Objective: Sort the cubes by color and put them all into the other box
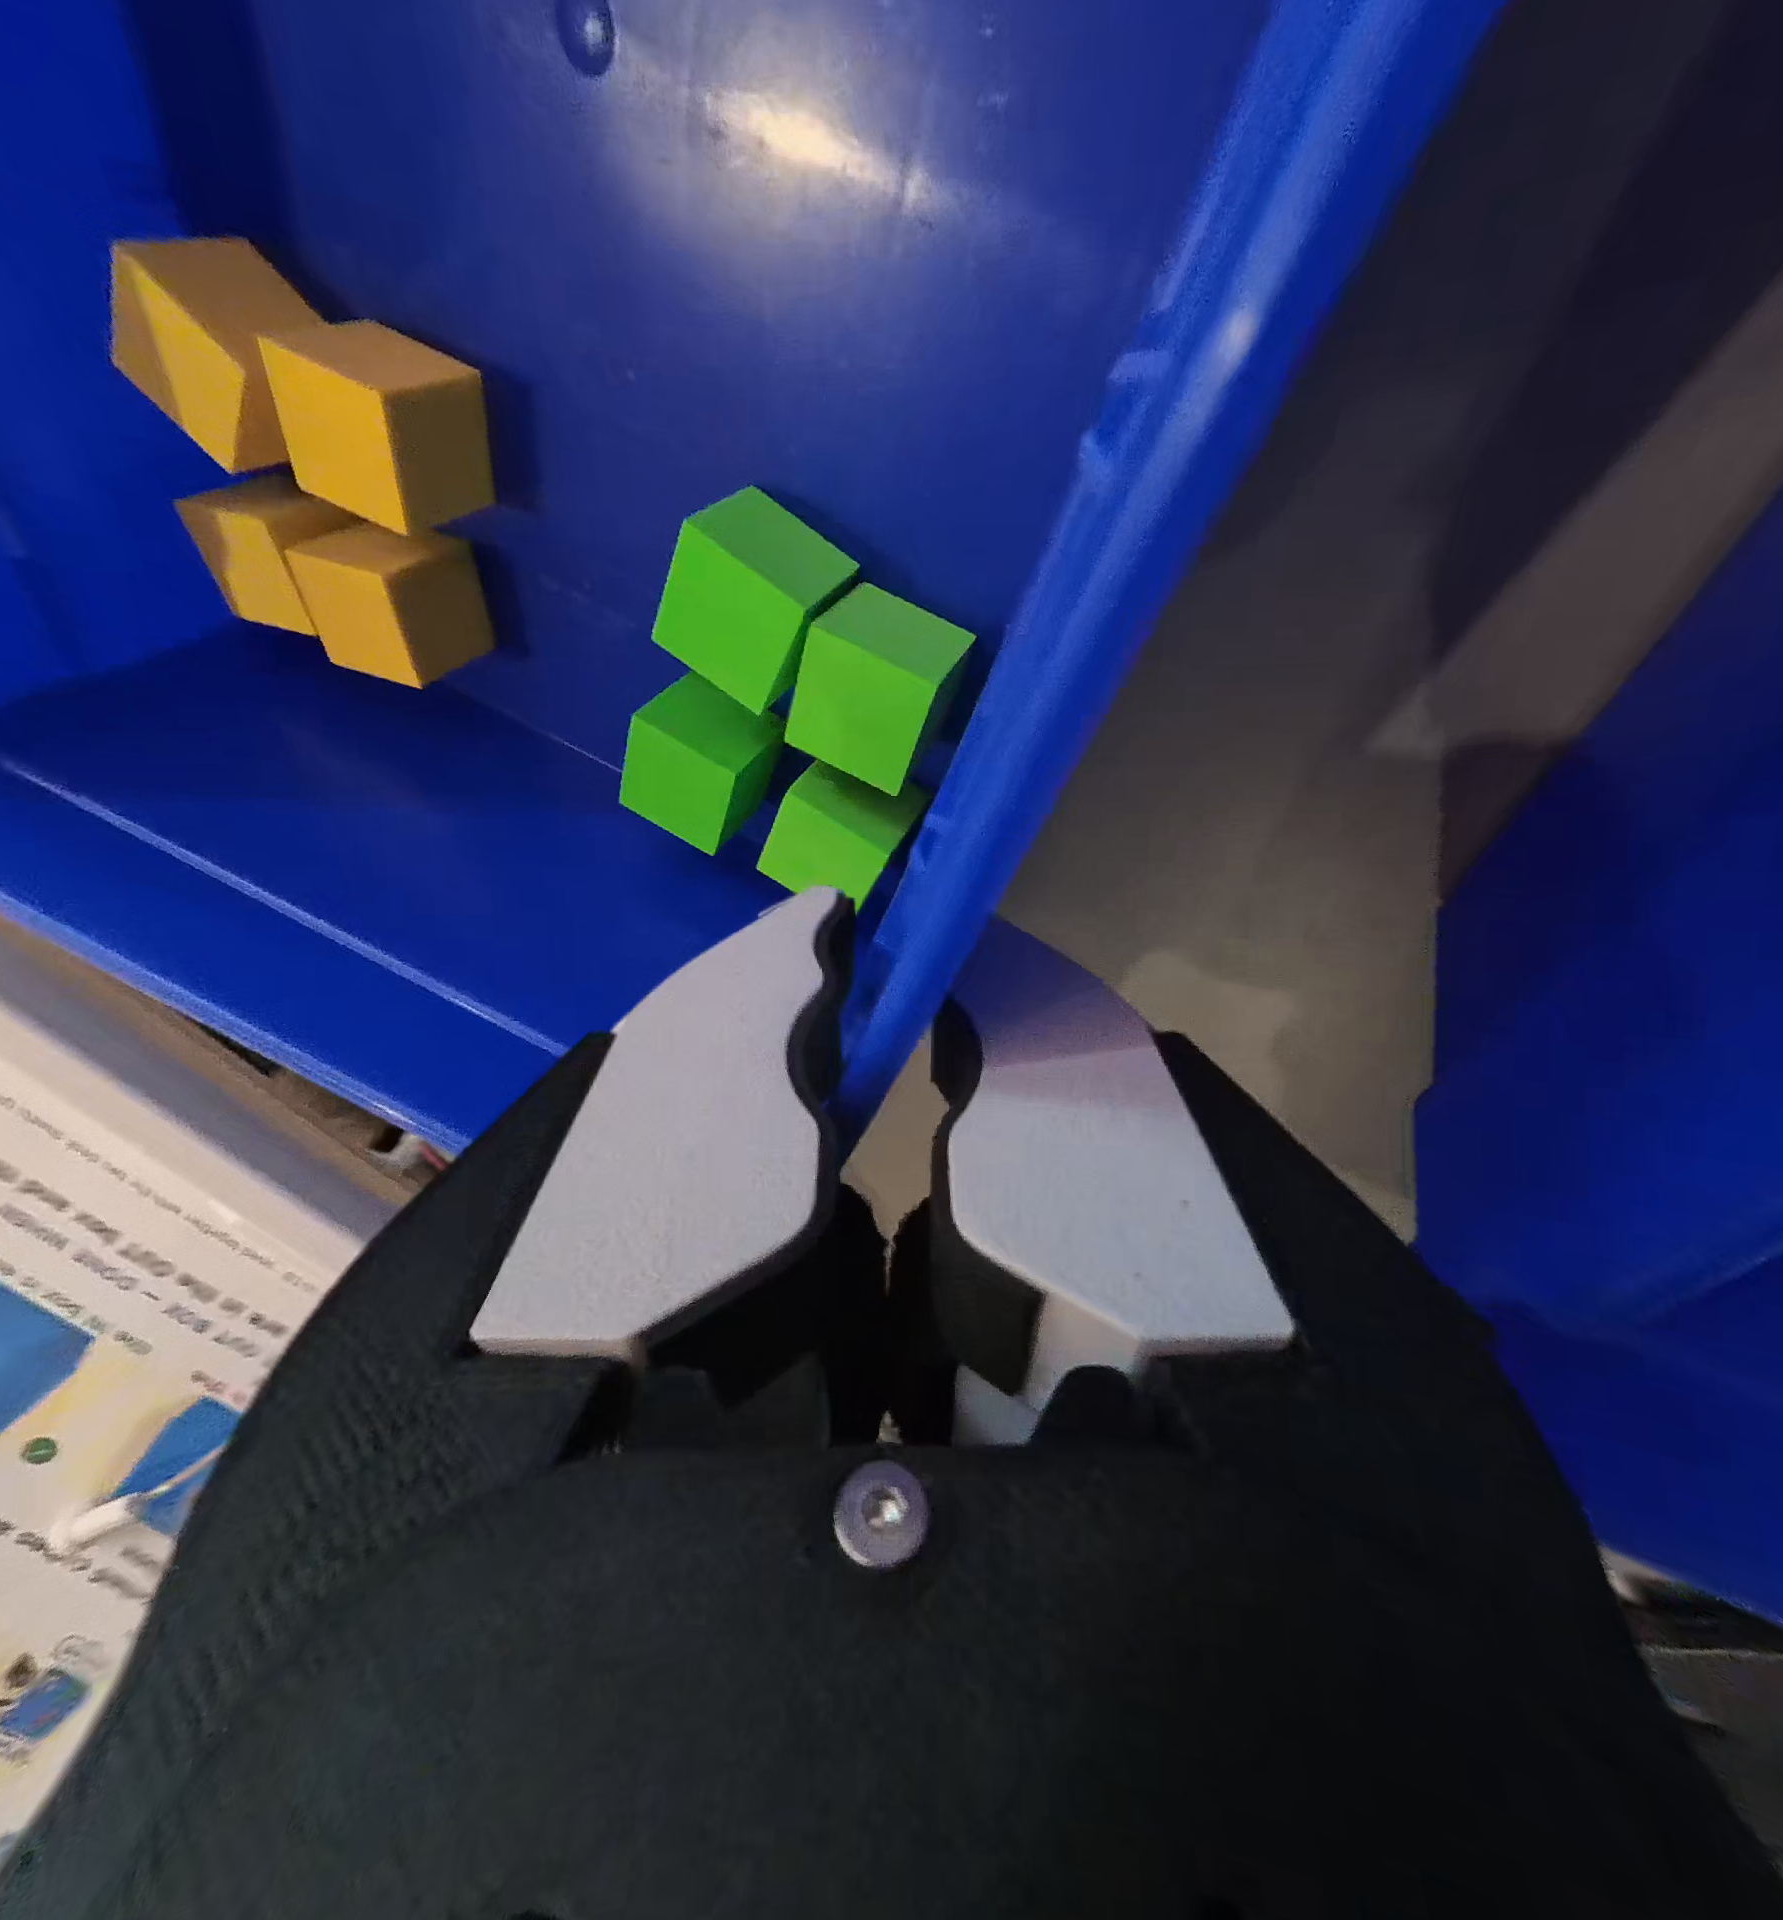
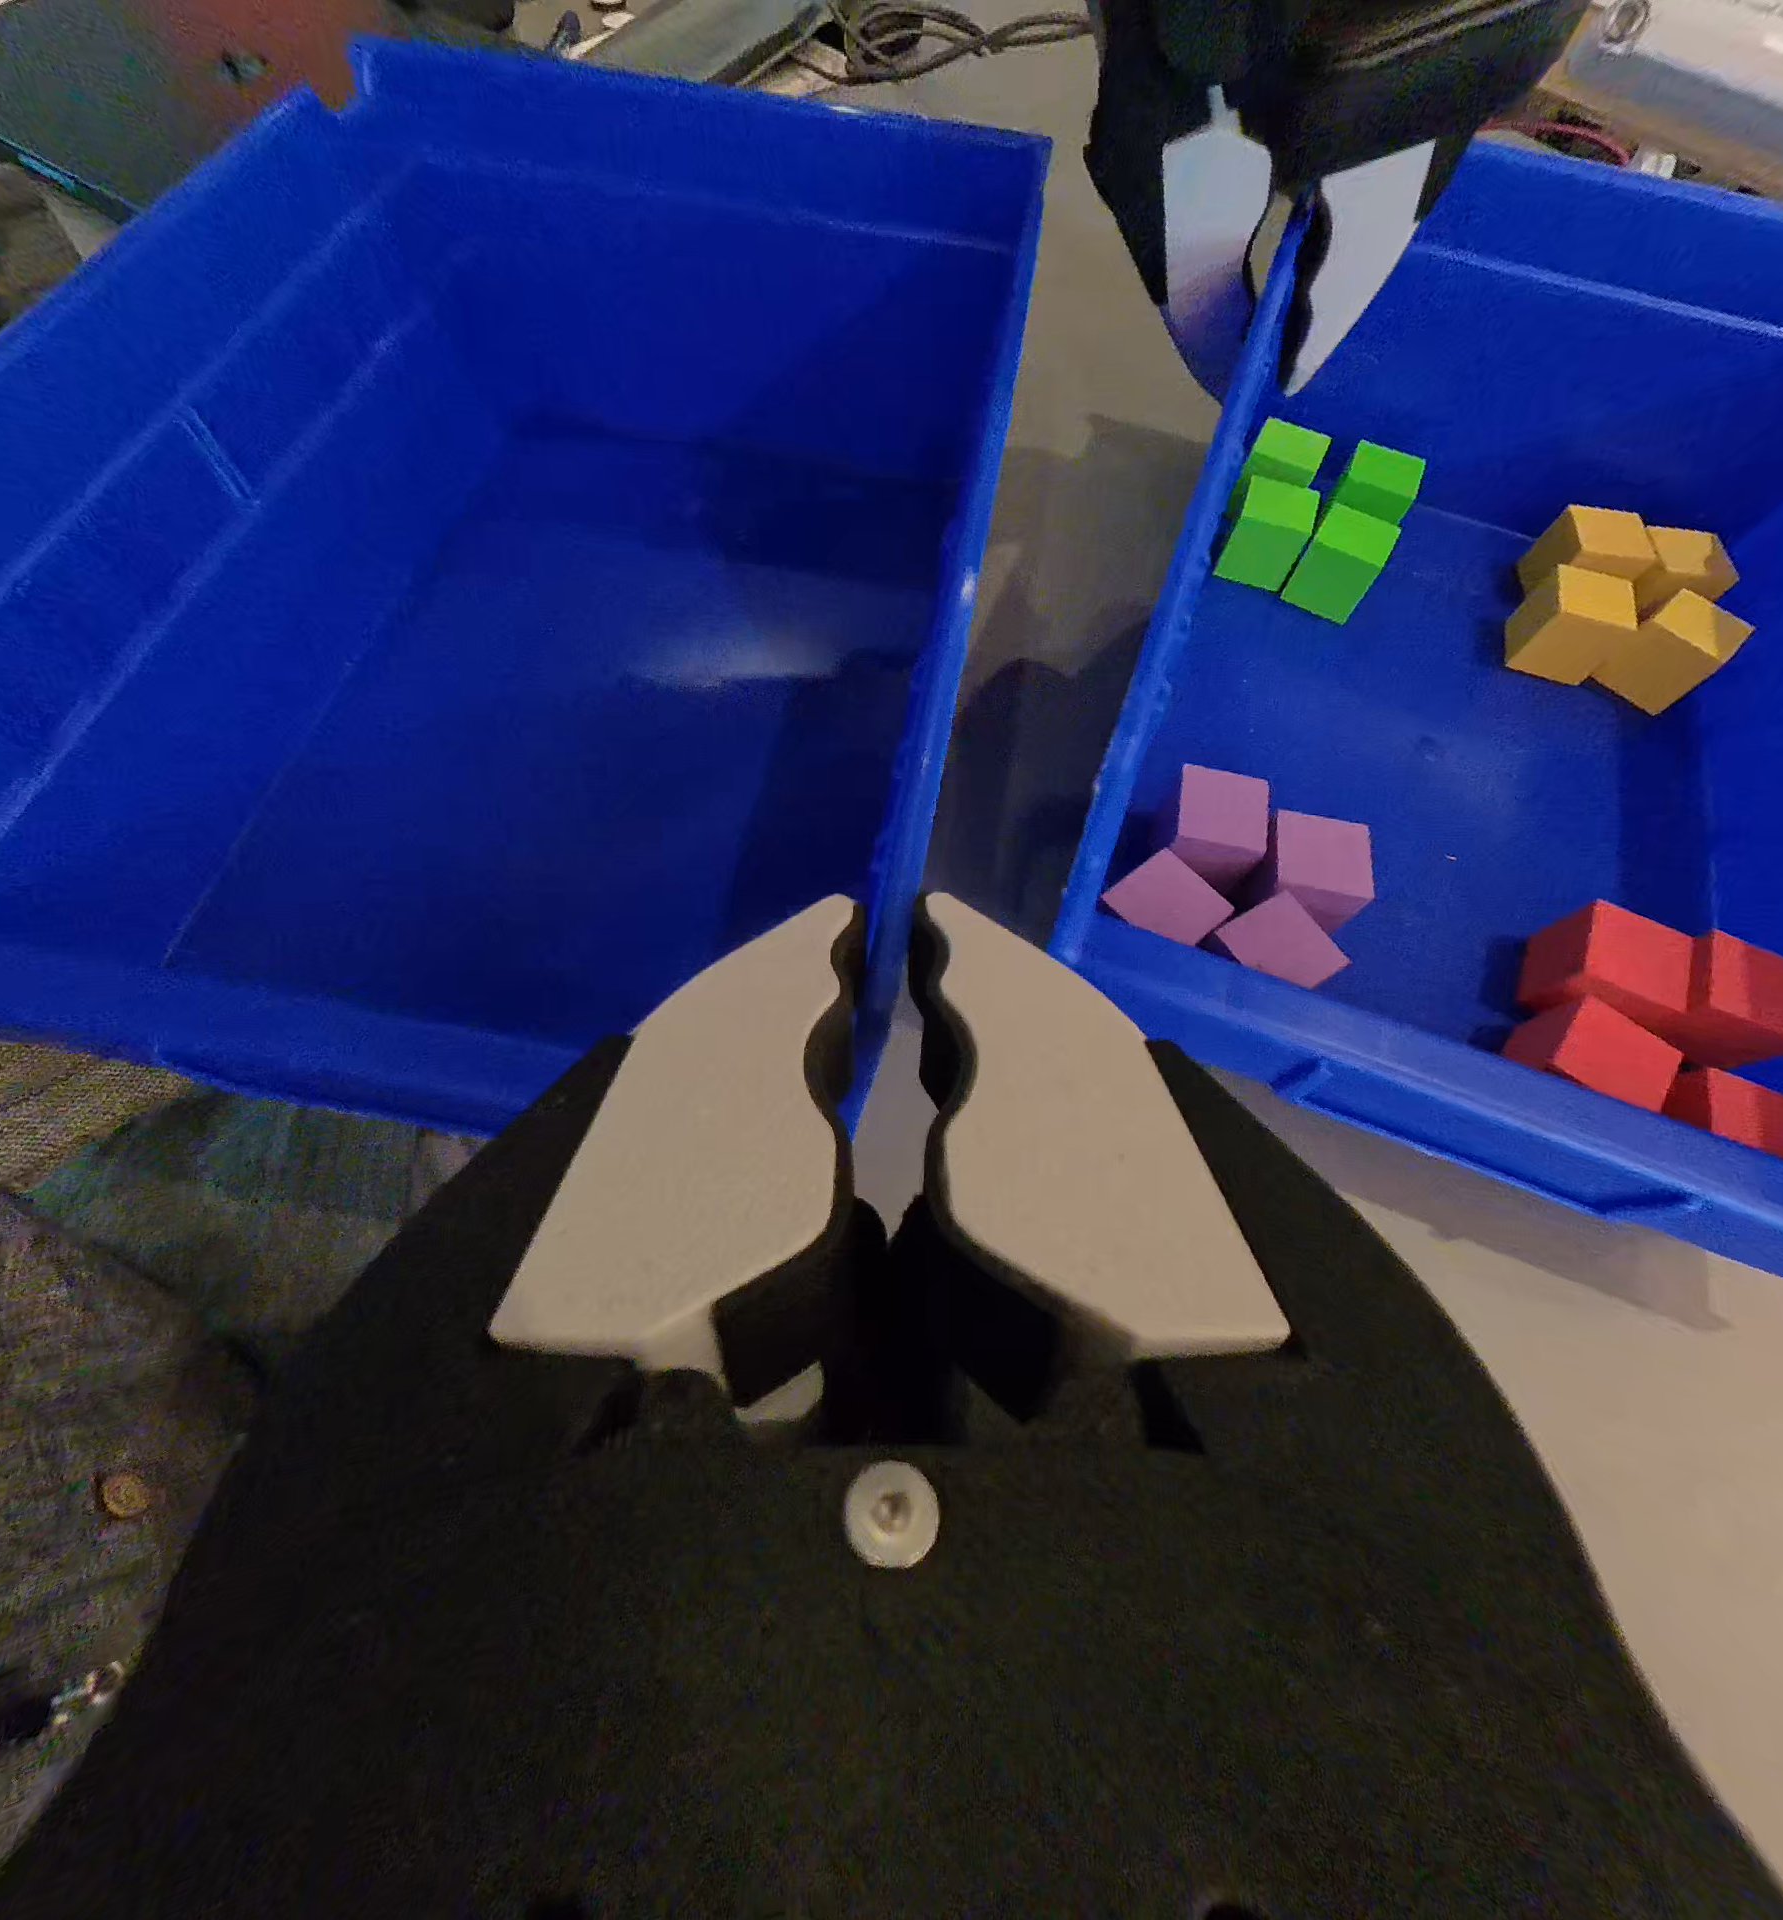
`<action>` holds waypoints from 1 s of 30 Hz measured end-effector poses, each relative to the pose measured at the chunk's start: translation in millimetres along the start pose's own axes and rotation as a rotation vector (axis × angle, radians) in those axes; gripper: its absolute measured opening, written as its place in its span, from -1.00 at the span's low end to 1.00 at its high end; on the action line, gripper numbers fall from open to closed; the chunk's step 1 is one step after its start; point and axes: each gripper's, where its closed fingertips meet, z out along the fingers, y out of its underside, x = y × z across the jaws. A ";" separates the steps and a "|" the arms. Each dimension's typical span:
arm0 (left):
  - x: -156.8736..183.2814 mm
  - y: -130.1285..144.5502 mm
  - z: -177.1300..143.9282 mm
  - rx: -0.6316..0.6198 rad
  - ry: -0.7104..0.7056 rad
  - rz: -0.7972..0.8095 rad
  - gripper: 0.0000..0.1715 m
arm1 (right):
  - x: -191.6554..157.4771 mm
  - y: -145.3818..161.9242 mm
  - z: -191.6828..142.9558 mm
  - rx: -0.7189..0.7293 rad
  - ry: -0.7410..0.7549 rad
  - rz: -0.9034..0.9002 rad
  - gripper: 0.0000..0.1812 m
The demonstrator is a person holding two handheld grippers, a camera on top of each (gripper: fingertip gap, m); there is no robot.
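My right gripper (image 2: pixel 887 930) is shut on the right wall of an empty blue bin (image 2: pixel 658 120), near its front corner. A second blue bin (image 2: pixel 1489 790) stands to the right and holds clusters of green cubes (image 2: pixel 1313 520), yellow cubes (image 2: pixel 1614 613), purple cubes (image 2: pixel 1230 862) and red cubes (image 2: pixel 1645 997). My left gripper (image 2: pixel 1282 301) is shut on that bin's left wall at the far end. In the left wrist view the left gripper (image 1: pixel 887 997) straddles this bin's rim (image 1: pixel 1074 623), just beside the green cubes (image 1: pixel 741 613). The yellow cubes (image 1: pixel 378 426) lie farther left.
Both bins stand on a grey table (image 2: pixel 1489 1455) with a narrow gap between them. The other bin's outside (image 1: pixel 1645 935) shows at the right. A printed sheet (image 1: pixel 56 1351) lies beyond the cube bin. Grey fabric (image 2: pixel 87 1299) lies left, and cables (image 2: pixel 918 31) lie at the back.
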 end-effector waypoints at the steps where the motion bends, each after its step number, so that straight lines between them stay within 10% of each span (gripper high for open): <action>1: 1.3 0.5 -0.1 -0.006 0.026 -0.044 -0.87 | 2.0 1.6 -2.4 -0.004 -0.006 0.002 -0.92; 30: 115.6 49.0 -35.0 -0.225 0.211 -0.498 -0.91 | 113.8 80.4 -117.0 -0.165 -0.331 -0.077 -0.95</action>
